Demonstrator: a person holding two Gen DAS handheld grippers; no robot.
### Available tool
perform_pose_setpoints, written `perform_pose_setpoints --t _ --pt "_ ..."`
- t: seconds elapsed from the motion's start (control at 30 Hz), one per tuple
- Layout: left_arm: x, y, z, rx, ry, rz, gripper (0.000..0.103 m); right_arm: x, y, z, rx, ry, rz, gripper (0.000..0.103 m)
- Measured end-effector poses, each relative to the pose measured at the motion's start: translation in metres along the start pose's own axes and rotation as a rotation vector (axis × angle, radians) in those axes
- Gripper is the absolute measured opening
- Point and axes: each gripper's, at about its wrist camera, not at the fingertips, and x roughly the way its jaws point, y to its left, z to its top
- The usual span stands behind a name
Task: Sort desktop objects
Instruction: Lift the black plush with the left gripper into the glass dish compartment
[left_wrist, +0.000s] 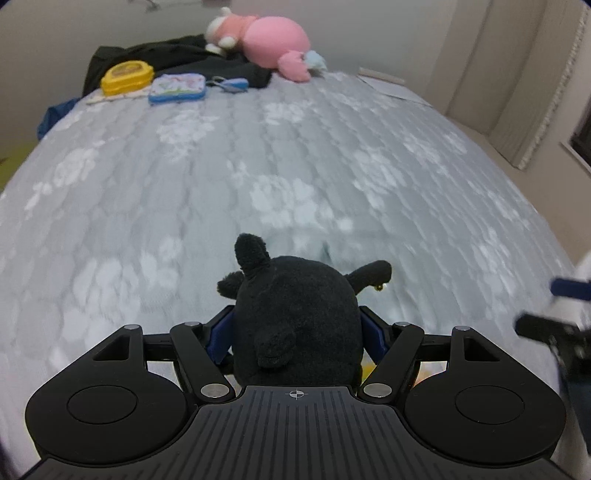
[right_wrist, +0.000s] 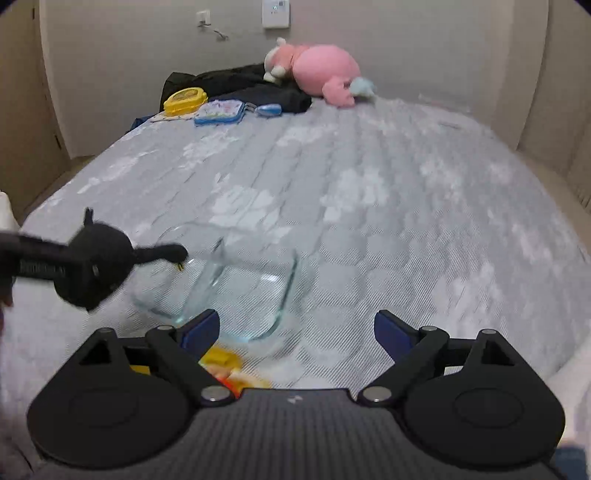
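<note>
A black plush toy (left_wrist: 295, 295) with ears and a thin tail sits between the blue pads of my left gripper (left_wrist: 297, 332), which is shut on it and holds it above the bed. The right wrist view shows that same plush (right_wrist: 99, 254) at the left, over the left rim of a clear glass dish (right_wrist: 236, 280) on the bedspread. My right gripper (right_wrist: 297, 326) is open just in front of the dish, with nothing between its fingers. It also appears blurred at the right edge of the left wrist view. Small yellow and orange pieces (right_wrist: 225, 363) lie partly hidden under its left finger.
The grey flowered bedspread (left_wrist: 295, 166) fills both views. At the far end lie a pink plush (right_wrist: 317, 70), a black garment (right_wrist: 236, 83), a yellow box (right_wrist: 184, 99), a blue tin (right_wrist: 219, 112) and a small blue item (right_wrist: 269, 109). Walls surround the bed.
</note>
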Motion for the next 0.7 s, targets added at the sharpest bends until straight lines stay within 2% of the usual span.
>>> perform_pose_setpoints --t 0.1,0.17,0.27,0.37,0.5,0.7 --pt "0.014 0.005 0.008 0.004 -0.058 0.028 0.074 0.013 -0.005 -0.004 0.072 0.070 0.065 0.092" --pt "0.029 0.009 0.009 -0.051 -0.053 0.040 0.074 0.023 -0.007 -0.008 0.116 0.126 0.110 0.092" --pt "0.056 0.013 0.009 -0.174 0.031 -0.028 0.074 0.030 -0.006 -0.017 0.124 0.182 0.124 0.092" --pt "0.073 0.012 0.008 -0.235 0.077 -0.069 0.074 0.032 -0.008 -0.020 0.123 0.191 0.121 0.092" --pt "0.080 -0.002 0.007 -0.147 0.050 -0.036 0.075 0.032 -0.013 -0.021 0.155 0.192 0.109 0.092" --pt "0.083 -0.008 0.000 -0.106 0.052 -0.021 0.075 0.040 -0.022 -0.023 0.225 0.239 0.121 0.092"
